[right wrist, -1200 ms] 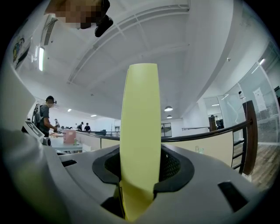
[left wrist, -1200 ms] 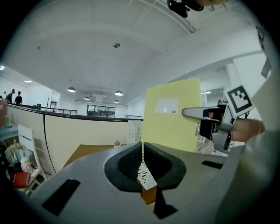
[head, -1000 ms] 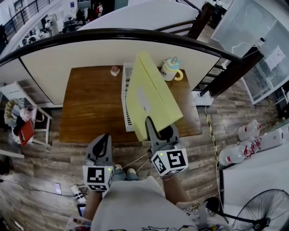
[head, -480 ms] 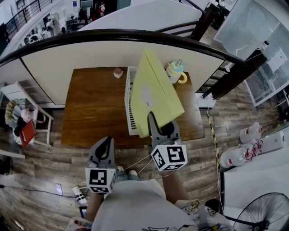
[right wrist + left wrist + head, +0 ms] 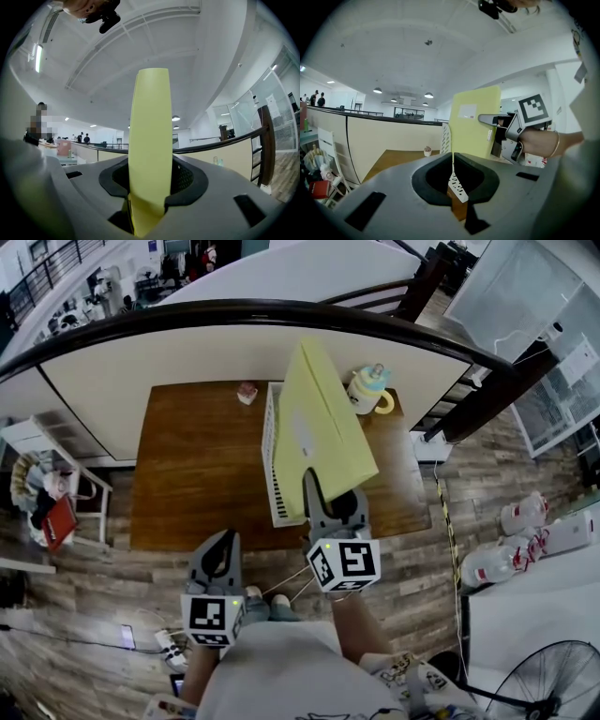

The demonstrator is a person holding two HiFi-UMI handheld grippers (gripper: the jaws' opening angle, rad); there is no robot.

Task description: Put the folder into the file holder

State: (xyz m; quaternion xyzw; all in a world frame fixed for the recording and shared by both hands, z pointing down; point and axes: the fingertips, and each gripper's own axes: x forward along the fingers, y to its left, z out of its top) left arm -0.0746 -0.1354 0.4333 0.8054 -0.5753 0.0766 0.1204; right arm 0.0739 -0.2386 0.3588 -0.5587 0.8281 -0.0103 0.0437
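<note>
A pale yellow folder [image 5: 319, 423] stands tilted on edge above the wooden table [image 5: 192, 465], its near lower corner clamped in my right gripper [image 5: 328, 498]. In the right gripper view the folder [image 5: 150, 140] fills the gap between the jaws, edge-on. A white slotted file holder [image 5: 273, 460] sits on the table just left of and under the folder. My left gripper [image 5: 223, 542] hangs lower left, off the table's near edge, shut and empty. In the left gripper view its jaws [image 5: 453, 157] meet, and beyond them are the folder [image 5: 472, 126], the file holder [image 5: 446, 136] and the right gripper [image 5: 487, 119].
A mug with a yellow handle [image 5: 368, 390] stands at the table's far right, close to the folder. A small pink object [image 5: 247, 391] sits at the far edge. A cream partition with a dark rail [image 5: 234, 310] backs the table. A power strip [image 5: 164, 645] lies on the floor.
The right gripper and folder have shifted slightly forward over the table and file holder. The left gripper has stayed low and shut.
</note>
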